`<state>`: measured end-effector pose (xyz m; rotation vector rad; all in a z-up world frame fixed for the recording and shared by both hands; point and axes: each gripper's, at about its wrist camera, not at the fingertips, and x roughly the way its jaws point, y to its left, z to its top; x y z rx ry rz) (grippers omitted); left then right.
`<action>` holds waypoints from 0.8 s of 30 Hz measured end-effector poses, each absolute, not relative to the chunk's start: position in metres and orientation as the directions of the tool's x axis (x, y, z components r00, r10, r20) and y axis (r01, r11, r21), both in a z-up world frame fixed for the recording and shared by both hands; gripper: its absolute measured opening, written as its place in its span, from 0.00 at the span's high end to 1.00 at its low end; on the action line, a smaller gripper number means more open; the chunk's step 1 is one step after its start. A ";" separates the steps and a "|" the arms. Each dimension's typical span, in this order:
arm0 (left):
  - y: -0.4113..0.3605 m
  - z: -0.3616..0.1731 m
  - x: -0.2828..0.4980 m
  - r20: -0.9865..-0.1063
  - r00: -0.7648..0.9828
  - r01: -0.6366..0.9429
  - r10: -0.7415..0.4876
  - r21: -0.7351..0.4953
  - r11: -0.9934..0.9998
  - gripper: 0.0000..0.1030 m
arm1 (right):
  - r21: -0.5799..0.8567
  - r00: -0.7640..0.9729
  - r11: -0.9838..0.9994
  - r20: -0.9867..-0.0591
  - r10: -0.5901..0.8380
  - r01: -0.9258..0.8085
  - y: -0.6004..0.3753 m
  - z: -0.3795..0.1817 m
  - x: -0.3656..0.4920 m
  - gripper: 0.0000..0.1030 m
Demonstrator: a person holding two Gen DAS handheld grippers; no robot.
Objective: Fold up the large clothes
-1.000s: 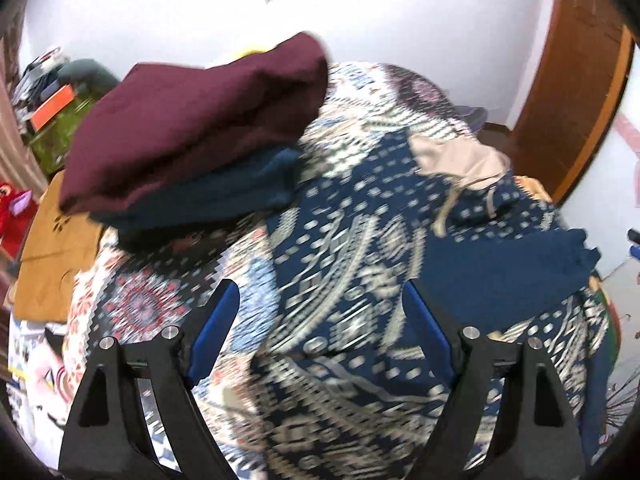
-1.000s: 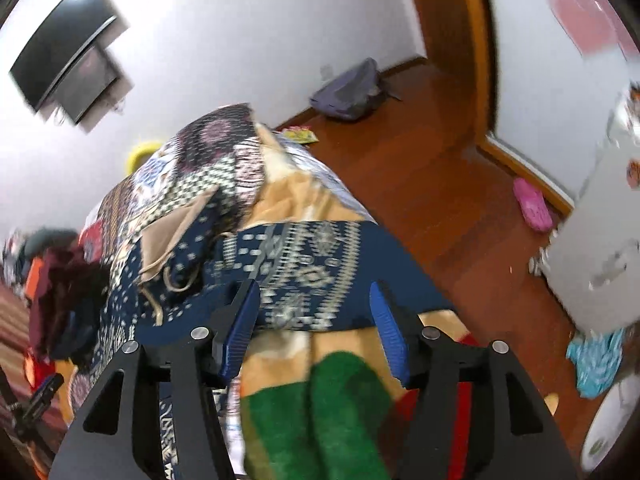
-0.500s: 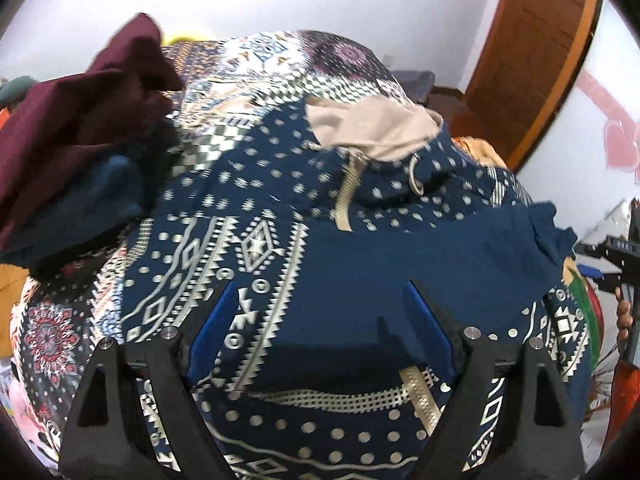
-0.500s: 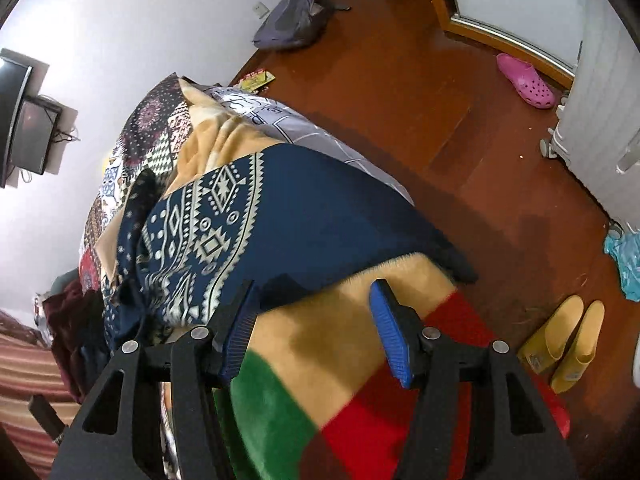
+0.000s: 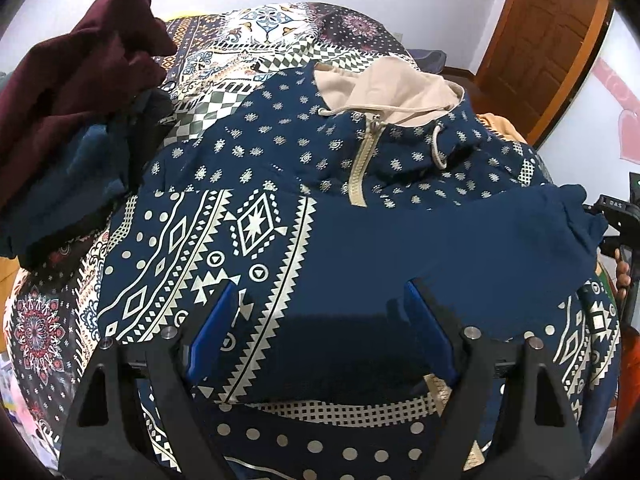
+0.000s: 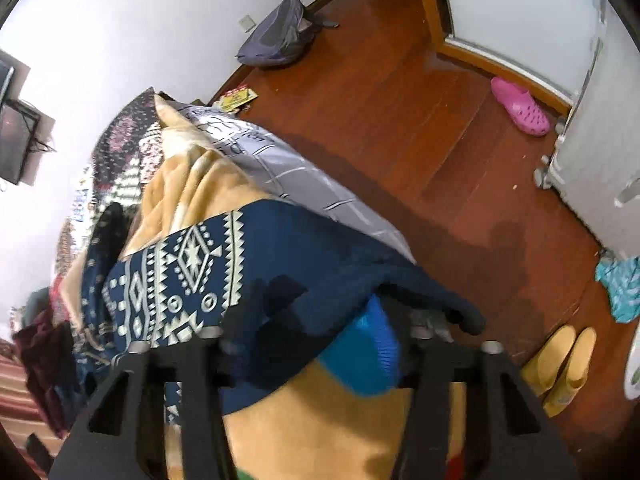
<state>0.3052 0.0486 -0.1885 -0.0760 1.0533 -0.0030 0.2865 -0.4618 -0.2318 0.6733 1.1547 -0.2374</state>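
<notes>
A navy hoodie (image 5: 304, 184) with cream tribal print, a beige hood and a half zip lies face up on the bed. One plain navy sleeve (image 5: 460, 248) is folded across its chest. My left gripper (image 5: 320, 324) is open, low over the hoodie's lower front, its blue pads either side of the cloth. My right gripper (image 6: 304, 320) is open at the bed's edge; the hoodie's navy hem (image 6: 280, 256) drapes over its fingers, hiding the left fingertip. The other gripper shows at the far right of the left wrist view (image 5: 616, 220).
A pile of folded maroon and dark blue clothes (image 5: 72, 92) sits at the bed's left. Patterned bedspread (image 5: 256, 40) and a tan blanket (image 6: 192, 184) lie under the hoodie. On the wooden floor: grey backpack (image 6: 280, 36), pink clog (image 6: 520, 106), yellow boots (image 6: 560, 364). A white cabinet (image 6: 600, 160) stands right.
The left gripper swung right from the clothes pile and came down over the hoodie's front. The right gripper dropped to the bed edge and slid under the hoodie's hem.
</notes>
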 end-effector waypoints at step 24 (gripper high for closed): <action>0.071 -0.153 0.264 -0.813 0.581 -0.033 -0.034 -0.065 0.997 0.19 | 0.381 0.658 0.923 -0.681 0.322 -0.056 -0.297 -0.067 0.275 0.91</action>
